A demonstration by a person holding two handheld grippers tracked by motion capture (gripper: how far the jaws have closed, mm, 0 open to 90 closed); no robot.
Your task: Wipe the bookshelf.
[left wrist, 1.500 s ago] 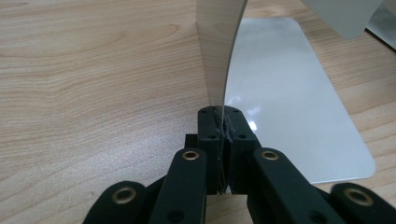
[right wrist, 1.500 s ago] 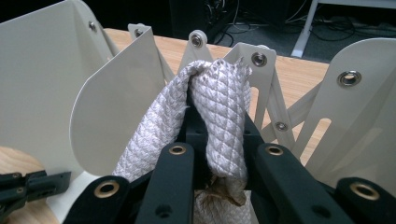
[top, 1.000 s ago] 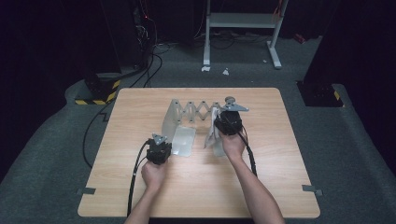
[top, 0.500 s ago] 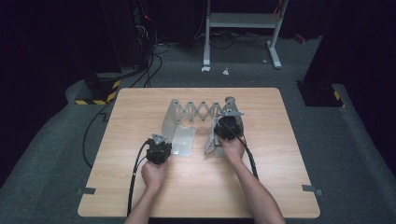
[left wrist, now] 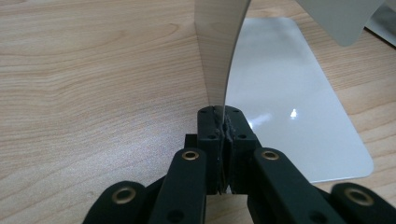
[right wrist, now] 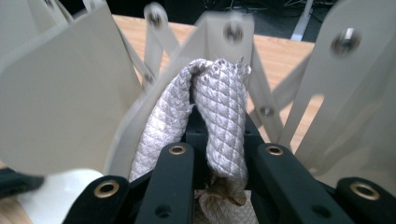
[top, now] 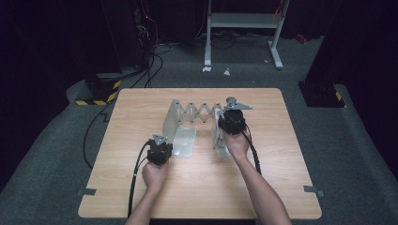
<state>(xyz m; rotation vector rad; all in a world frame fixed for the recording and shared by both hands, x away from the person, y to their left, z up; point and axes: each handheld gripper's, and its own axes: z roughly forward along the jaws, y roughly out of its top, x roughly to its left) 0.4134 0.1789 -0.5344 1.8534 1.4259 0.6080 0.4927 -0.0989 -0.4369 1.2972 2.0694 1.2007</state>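
Room: dark all around, with a grey carpet floor [top: 347, 154], a white metal stand [top: 241, 21] far behind the rack, and black cables [top: 141, 61] on the floor.
Tabletop: light wood tabletop [top: 197, 197], with the rack sitting near its middle.
Rack: a pale grey folding rack [top: 197, 115] with two end plates joined by criss-cross bars. It looks partly stretched out.
Flat plate: the rack's shiny base plate [left wrist: 289, 107] lies flat on the wood, just beside the left claw.
Left claw: the left claw [top: 159, 149] is at the near left corner of the rack. Its jaws are pinched tight on the thin edge of the rack's upright left plate [left wrist: 219, 51].
Right claw: the right claw [top: 231, 123] is at the right end of the rack. Its jaws are squeezed on a folded bit of white rope [right wrist: 217, 116], right up against the criss-cross bars.
Rope: thick, woven, bent into a loop, sitting between the rack's plates and close to the bars. I cannot tell if it is hooked on the rack yet.
Done so far: I think the rack is being held steady and the rope has been brought to it.
Left to do: I think the rope must be put over or into the rack, and then both claws must let go.
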